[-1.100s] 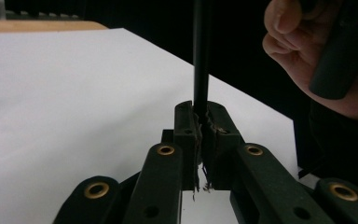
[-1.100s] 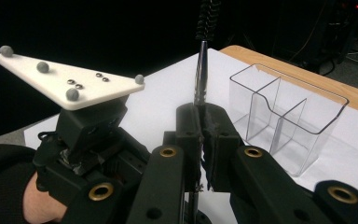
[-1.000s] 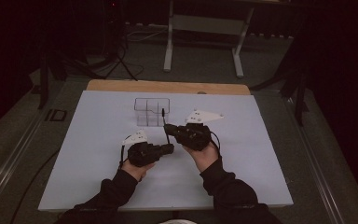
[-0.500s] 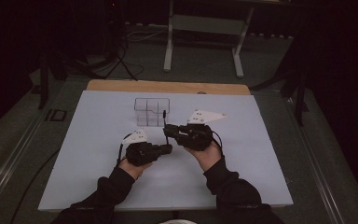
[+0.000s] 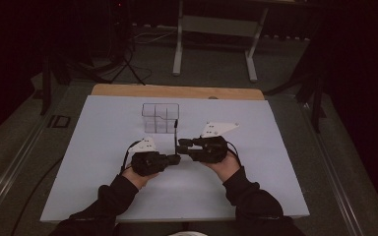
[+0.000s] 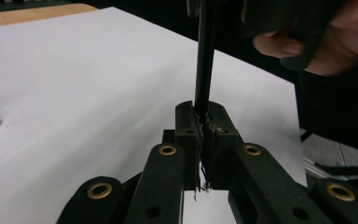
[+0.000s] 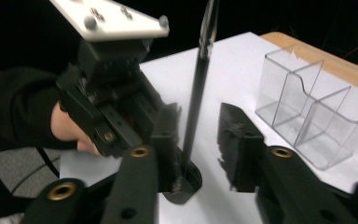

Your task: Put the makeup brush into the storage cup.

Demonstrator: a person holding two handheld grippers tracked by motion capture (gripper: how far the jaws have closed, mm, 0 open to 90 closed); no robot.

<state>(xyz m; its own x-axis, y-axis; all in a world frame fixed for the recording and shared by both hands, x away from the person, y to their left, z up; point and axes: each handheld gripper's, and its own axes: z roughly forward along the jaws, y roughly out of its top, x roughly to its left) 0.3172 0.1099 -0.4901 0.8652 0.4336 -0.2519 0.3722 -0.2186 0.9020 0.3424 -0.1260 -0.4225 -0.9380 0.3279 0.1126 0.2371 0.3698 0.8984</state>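
A white sheet covered the table (image 5: 103,162), its wooden edge showing at the far side, with dark floor and a metal stand beyond. A thin black pen (image 6: 205,60) stood upright, pinched at its lower end by the left tool (image 6: 204,126). The right tool (image 7: 200,140) sat spread around the pen, the shaft between its jaws, which had just been opening. A clear compartment organizer (image 5: 161,117) stood just beyond both tools. Earlier, the right tool had been clamped on the pen.
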